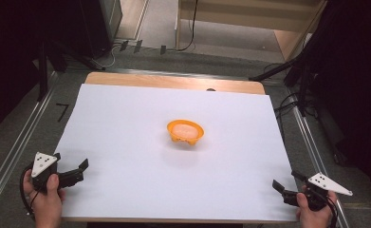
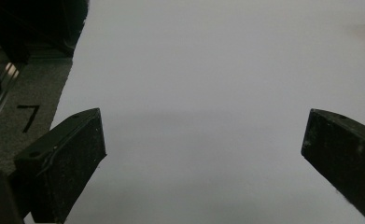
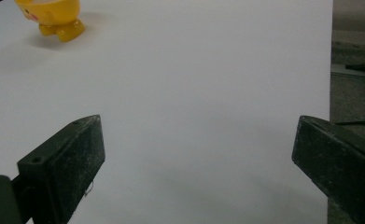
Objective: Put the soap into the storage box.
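Observation:
A small orange bowl (image 1: pixel 186 131) on stubby feet stands near the middle of the white sheet (image 1: pixel 126 142) that covers the table. In the right gripper view the same bowl (image 3: pixel 54 18) sits at the top left, far from the jaws. My left gripper (image 1: pixel 78 167) rests at the sheet's front left corner, held by a hand, jaws wide apart with nothing between them. At the front right corner my right gripper (image 1: pixel 285 183) is likewise open and empty. Both grippers are well away from the bowl.
The wooden table edge (image 1: pixel 173 81) shows beyond the sheet. Metal rails (image 1: pixel 12 147) run along both sides on grey carpet. Dark stands and cables (image 1: pixel 292 90) crowd the far right, and a black mark (image 2: pixel 28 116) is on the floor at left.

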The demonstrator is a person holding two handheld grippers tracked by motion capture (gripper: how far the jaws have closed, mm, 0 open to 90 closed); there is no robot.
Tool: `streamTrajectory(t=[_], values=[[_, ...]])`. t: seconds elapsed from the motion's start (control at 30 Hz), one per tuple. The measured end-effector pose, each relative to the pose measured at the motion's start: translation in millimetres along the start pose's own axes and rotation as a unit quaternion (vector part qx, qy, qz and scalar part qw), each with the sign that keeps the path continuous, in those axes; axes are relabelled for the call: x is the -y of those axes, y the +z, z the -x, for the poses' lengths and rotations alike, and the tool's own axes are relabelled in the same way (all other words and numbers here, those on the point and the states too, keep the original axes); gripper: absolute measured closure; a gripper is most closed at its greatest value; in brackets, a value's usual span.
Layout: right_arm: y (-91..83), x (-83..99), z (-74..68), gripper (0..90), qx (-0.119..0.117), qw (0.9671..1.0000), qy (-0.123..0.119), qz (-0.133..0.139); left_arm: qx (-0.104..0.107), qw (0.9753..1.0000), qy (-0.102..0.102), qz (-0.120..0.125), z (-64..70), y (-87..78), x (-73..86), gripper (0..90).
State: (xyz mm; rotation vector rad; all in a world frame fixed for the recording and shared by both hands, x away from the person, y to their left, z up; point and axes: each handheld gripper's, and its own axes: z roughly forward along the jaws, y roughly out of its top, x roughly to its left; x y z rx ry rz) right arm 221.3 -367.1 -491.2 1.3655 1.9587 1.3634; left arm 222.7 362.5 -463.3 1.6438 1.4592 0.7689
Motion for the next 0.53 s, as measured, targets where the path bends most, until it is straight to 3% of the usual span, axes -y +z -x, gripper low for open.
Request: streamTrajectory(t=[0.27,0.37,0.53], values=[[2.6,-0.6,-1.4,2.7,0.003,0.9999,-0.005,-0.011,-0.002,1.0000,0.002,0.001,0.8,-0.3,0.2,0.1],[4.2,-1.3,-3.4,2.7,0.016,0.9996,-0.010,-0.019,-0.002,1.0000,0.003,-0.001,0.7,-0.2,0.1,0.1],[11.1,-2.6,-13.0,2.4,0.049,0.9962,-0.050,-0.052,-0.002,1.0000,0.004,-0.002,1.0,0.4,-0.1,0.1]])
